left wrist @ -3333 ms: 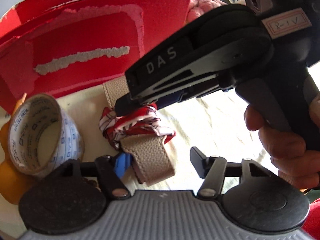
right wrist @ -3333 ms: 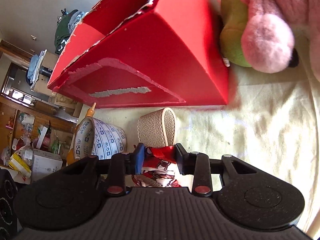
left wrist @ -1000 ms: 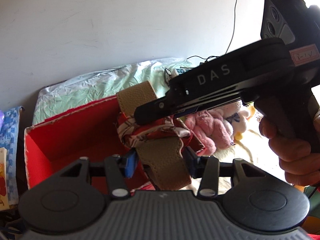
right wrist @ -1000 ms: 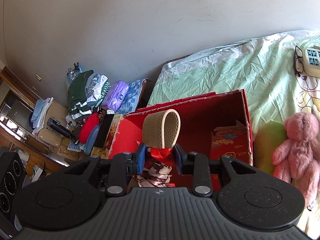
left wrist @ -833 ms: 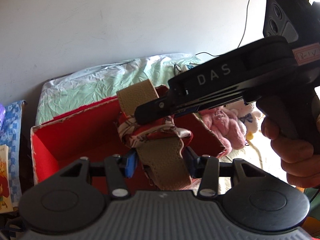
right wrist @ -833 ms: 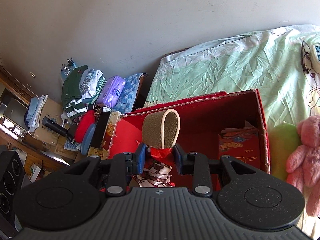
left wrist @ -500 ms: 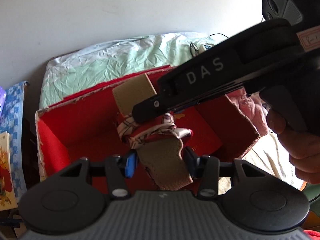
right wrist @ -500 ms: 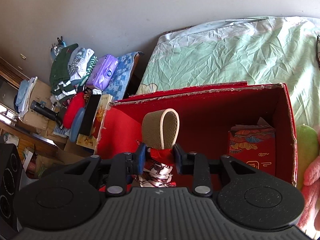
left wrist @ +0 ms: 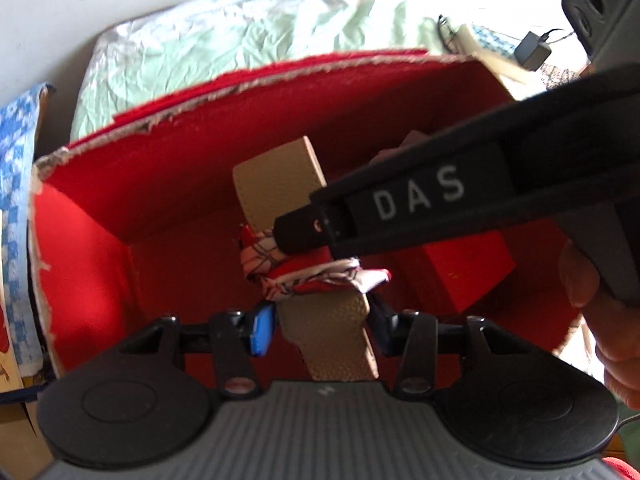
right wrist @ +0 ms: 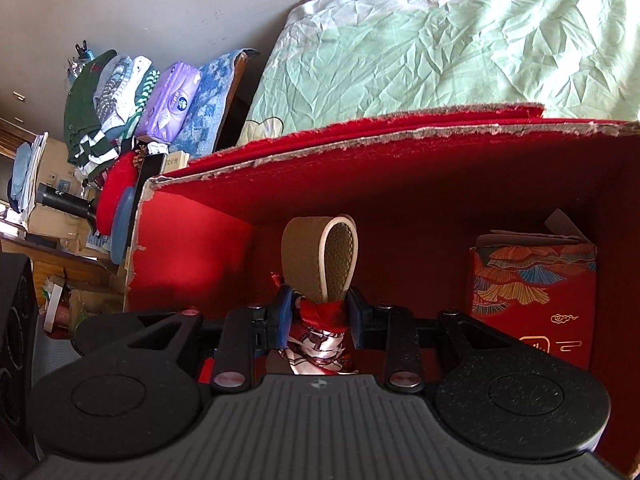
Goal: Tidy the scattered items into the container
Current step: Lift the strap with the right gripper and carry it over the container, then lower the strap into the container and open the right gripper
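- Left gripper (left wrist: 320, 326) clamps the tan strap (left wrist: 336, 336) near its lower end.
- Right gripper (right wrist: 318, 314) pinches the strap's red scarf (right wrist: 322, 312) above the red box (right wrist: 400, 168).

Tan strap (left wrist: 332, 328), red-white scarf (left wrist: 316, 276), red box (left wrist: 160, 184)

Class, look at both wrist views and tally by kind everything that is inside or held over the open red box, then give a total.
Beige strap with its red-and-white patterned scarf, held by both hand-held grippers: 1
Red patterned packet standing in the box: 1
Hand-held grippers, left and right: 2
Total: 4
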